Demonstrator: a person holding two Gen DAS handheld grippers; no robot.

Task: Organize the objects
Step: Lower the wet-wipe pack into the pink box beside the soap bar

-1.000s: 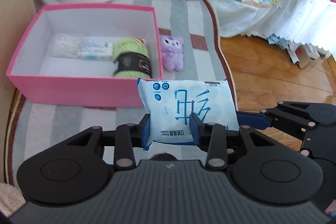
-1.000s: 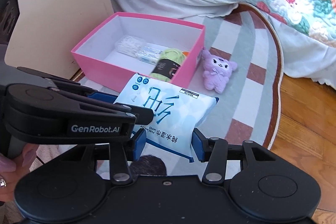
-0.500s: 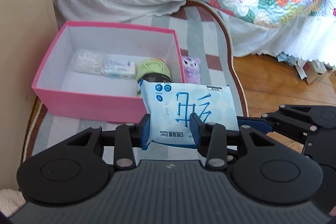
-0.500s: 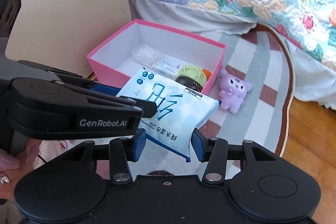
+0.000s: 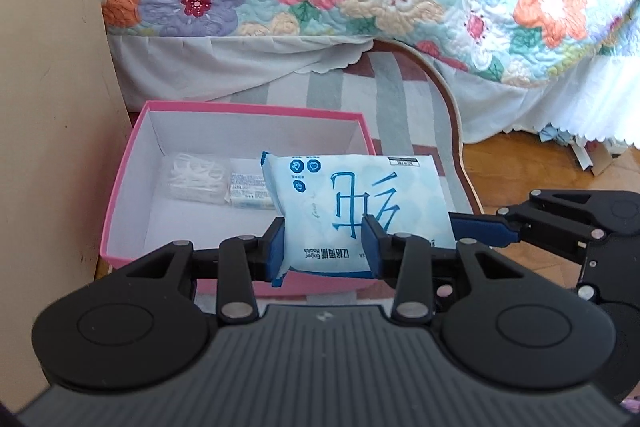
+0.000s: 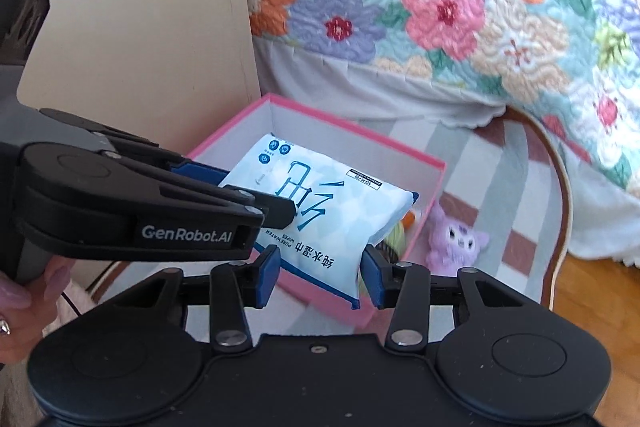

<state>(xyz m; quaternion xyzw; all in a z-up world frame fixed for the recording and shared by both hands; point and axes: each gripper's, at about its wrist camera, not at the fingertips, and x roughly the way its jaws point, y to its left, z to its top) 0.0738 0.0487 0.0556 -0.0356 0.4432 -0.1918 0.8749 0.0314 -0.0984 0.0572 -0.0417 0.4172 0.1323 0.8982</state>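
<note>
One pack of wet wipes (image 5: 356,203) hangs over one pink box (image 5: 120,195), pinched by the left gripper (image 5: 325,247) and sitting between the just-narrowed fingers of the right gripper (image 6: 320,277), one purple plush toy (image 6: 456,241) beyond them.

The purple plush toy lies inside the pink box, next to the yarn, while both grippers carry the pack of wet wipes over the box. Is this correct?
Not quite. The purple plush toy lies outside the pink box, on the striped rug beside its wall, as the right wrist view shows. The rest holds: the left gripper and right gripper carry the pack of wet wipes over the box.
</note>
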